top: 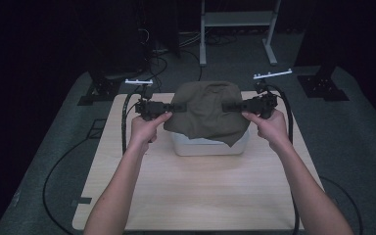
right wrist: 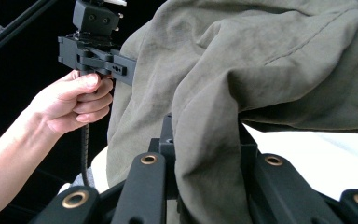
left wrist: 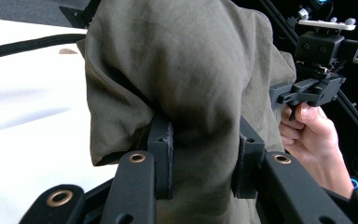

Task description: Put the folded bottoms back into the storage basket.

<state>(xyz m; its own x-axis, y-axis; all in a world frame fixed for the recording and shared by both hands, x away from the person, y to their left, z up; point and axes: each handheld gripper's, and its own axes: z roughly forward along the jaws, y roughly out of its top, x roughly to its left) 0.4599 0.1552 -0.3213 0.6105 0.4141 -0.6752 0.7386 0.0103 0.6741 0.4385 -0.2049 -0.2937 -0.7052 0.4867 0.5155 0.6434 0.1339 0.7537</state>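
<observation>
Dark floor surrounds my wooden table (top: 196, 196), where my left gripper (top: 169, 108) and right gripper (top: 230, 106) each pinch a side of the olive cloth (top: 206, 110), spreading it above the white box (top: 210, 145) to drape it.

A dark lab: camera stands (top: 323, 81), floor cables (top: 58, 166), lone wooden table (top: 196, 191).
</observation>
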